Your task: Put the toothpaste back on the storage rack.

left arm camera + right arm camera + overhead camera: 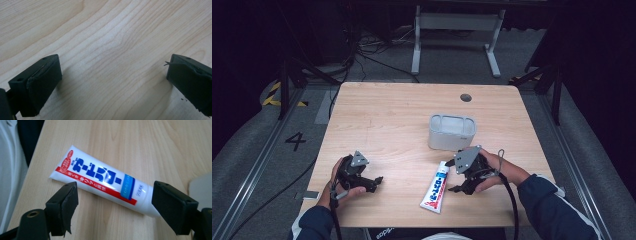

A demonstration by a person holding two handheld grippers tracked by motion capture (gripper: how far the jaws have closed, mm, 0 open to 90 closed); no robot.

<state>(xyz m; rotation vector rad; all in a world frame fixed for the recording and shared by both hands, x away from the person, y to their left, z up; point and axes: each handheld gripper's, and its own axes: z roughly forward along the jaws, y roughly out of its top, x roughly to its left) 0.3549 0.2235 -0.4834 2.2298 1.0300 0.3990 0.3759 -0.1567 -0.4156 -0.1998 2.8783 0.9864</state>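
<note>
High view: toothpaste tube [435,190] lies ungrasped near the tabletop's front edge; right gripper [454,176] wide open beside it, left gripper [377,181] open, empty; white container [452,132] waits.

Right tongs [454,176] hover beside the tube [435,187] on the table [402,120].

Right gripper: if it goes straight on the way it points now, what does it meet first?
Most likely the toothpaste tube, lying flat on the table just ahead between the open right gripper tongs; depth is hard to judge.
</note>
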